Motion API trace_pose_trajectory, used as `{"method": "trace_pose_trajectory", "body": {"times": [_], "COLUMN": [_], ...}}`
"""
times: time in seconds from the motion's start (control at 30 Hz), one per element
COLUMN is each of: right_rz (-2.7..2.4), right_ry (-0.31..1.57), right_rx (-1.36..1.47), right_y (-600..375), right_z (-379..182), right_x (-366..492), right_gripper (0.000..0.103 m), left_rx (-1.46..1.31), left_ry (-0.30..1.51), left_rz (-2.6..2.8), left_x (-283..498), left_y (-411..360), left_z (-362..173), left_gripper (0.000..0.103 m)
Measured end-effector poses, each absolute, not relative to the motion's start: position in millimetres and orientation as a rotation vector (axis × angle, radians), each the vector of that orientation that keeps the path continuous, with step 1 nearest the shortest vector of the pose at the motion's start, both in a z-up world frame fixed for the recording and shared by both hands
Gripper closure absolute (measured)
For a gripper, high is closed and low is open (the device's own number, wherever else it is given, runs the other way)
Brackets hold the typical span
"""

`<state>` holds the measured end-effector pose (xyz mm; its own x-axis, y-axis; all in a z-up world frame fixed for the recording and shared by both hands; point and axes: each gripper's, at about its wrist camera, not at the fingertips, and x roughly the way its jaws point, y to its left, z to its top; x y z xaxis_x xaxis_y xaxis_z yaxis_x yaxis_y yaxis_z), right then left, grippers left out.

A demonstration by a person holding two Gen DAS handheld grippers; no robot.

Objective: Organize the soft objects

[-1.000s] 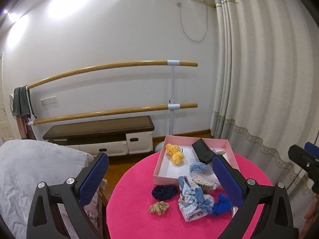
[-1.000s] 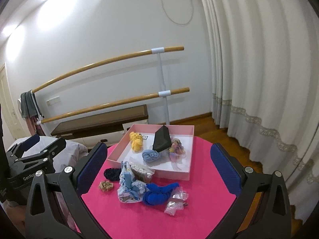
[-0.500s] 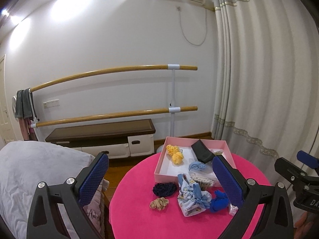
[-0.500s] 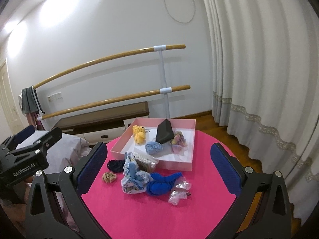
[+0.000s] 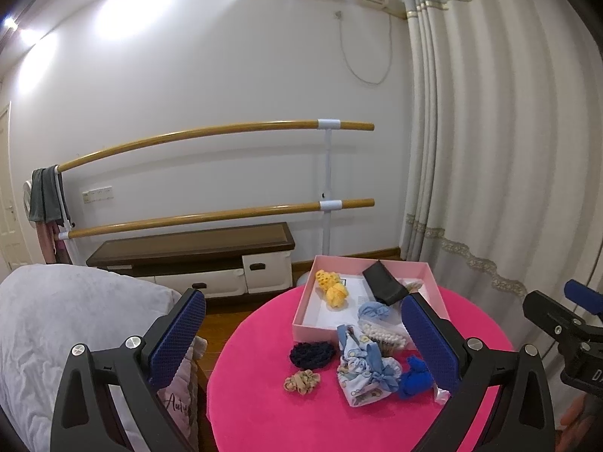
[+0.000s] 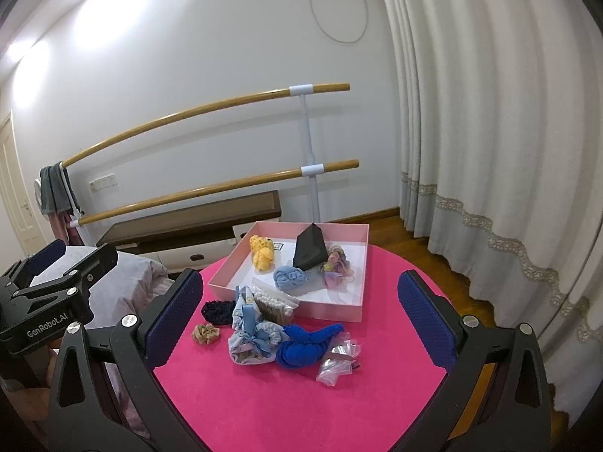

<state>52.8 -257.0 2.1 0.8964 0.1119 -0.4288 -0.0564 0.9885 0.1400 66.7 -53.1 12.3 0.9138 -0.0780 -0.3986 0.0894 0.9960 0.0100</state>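
Both my grippers hang spread and empty above the pink table.

From the left wrist: my left gripper (image 5: 303,333) has its jaws wide apart, holding nothing; on the round table (image 5: 264,414) lie a navy scrunchie (image 5: 312,354), a beige scrunchie (image 5: 301,382) and a printed pouch (image 5: 367,371) just before the pink box (image 5: 301,310). From the right wrist: my right gripper (image 6: 299,314) is likewise spread and empty; a royal-blue cloth (image 6: 307,344) touches the pouch, and a yellow scrunchie (image 6: 262,254) sits inside the box.

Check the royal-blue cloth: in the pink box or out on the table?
Out. The royal-blue cloth lies on the pink table, in front of the pink box.
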Motion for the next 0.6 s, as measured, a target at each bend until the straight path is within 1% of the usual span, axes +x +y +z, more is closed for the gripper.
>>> {"method": "trace_pose_trajectory", "body": {"times": [0.6], "right_rz": [0.07], "right_ry": [0.504], "right_rx": [0.109], "right_y": [-257.6], "right_z": [-13.7], "right_x": [64.2], "right_gripper": [0.0], "left_rx": [0.026], "left_ry": [0.49], "left_rz": [-0.087], "left_x": [89.0], "left_y": [-45.0], "left_z": [-9.6], "left_gripper": [0.0]}}
